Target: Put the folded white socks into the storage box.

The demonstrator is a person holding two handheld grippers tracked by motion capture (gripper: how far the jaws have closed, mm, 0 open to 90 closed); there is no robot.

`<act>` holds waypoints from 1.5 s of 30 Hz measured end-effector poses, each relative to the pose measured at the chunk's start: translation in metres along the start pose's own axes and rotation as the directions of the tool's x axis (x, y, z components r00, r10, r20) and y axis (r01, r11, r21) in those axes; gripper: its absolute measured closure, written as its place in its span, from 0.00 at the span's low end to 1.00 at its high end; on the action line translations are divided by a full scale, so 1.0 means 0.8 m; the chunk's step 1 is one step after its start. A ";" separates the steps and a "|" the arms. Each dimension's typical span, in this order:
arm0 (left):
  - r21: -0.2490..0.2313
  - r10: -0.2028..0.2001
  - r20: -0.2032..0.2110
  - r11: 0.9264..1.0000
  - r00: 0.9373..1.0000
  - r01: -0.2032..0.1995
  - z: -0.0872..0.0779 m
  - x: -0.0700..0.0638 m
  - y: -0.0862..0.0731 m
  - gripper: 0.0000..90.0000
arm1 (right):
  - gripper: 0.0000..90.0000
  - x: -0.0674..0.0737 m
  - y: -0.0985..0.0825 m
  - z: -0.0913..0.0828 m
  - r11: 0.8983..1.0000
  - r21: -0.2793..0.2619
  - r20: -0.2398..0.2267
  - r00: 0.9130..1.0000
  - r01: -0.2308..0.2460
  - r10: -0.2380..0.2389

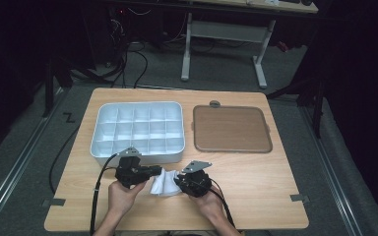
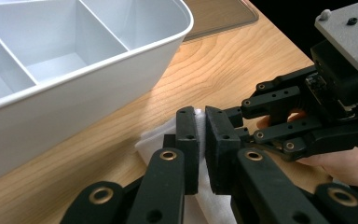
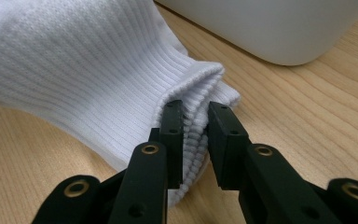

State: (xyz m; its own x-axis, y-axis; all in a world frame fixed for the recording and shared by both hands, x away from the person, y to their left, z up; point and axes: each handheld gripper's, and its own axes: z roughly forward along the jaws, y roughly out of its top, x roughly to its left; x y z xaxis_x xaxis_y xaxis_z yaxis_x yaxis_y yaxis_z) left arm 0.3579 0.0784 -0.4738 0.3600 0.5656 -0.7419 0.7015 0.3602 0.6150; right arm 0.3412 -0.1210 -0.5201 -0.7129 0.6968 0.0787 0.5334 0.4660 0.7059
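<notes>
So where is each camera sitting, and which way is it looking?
High view: above the person's side, looking forward and down on the table; both hands show, with the left claw and right claw.
Left gripper view: on the left claw, looking along its jaws at the white sock.
Right gripper view: on the right claw, facing the sock's cuff.
All three share the sock and white tray.

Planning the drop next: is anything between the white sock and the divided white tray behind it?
Nothing visible. The white sock, pinched by both hand-held grippers, lies just before the divided white tray, with bare table between.
</notes>
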 end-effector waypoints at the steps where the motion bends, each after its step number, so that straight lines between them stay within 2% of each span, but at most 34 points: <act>1: 0.001 0.003 0.001 1.000 1.000 -0.003 0.001 -0.001 0.000 0.94 | 0.86 0.001 0.000 0.000 1.000 0.001 0.001 1.000 0.001 -0.001; 10: 0.019 0.029 0.003 0.999 1.000 -0.029 0.006 -0.007 -0.001 0.94 | 0.86 0.004 0.001 0.001 1.000 0.004 -0.011 1.000 0.011 -0.011; 28: 0.034 0.032 0.013 0.999 0.999 -0.033 0.017 -0.011 -0.007 0.94 | 0.86 0.017 0.004 0.006 1.000 0.011 -0.049 0.998 0.029 -0.028; 32: 0.048 0.061 0.000 0.997 0.998 -0.061 0.023 -0.010 -0.013 0.94 | 0.86 0.018 0.005 0.006 0.999 0.009 -0.058 0.998 0.034 -0.034; 34: 0.056 0.075 -0.009 0.996 0.997 -0.074 0.026 -0.010 -0.018 0.94 | 0.85 0.017 0.004 0.006 1.000 0.007 -0.067 0.998 0.016 -0.015; 36: 0.064 0.090 -0.013 0.994 0.996 -0.089 0.029 -0.010 -0.021 0.94 | 0.83 0.016 0.004 0.005 1.000 0.001 -0.068 0.998 0.017 -0.017; 41: 0.062 0.091 -0.027 0.994 0.996 -0.089 0.033 -0.008 -0.023 0.94 | 0.79 0.015 0.004 -0.003 1.000 0.000 -0.069 0.998 -0.003 0.003; 45: 0.066 0.099 -0.035 0.993 0.994 -0.097 0.035 -0.006 -0.024 0.94 | 0.77 0.011 0.002 -0.015 1.000 -0.022 -0.060 0.998 -0.008 0.006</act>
State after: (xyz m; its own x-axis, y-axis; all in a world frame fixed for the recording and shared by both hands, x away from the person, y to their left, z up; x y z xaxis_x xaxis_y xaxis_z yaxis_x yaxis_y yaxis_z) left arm 0.3596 0.0478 -0.4897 0.4063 0.6241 -0.6674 0.7024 0.2538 0.6650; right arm 0.3301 -0.1204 -0.5098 -0.7358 0.6655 0.1255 0.5287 0.4486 0.7205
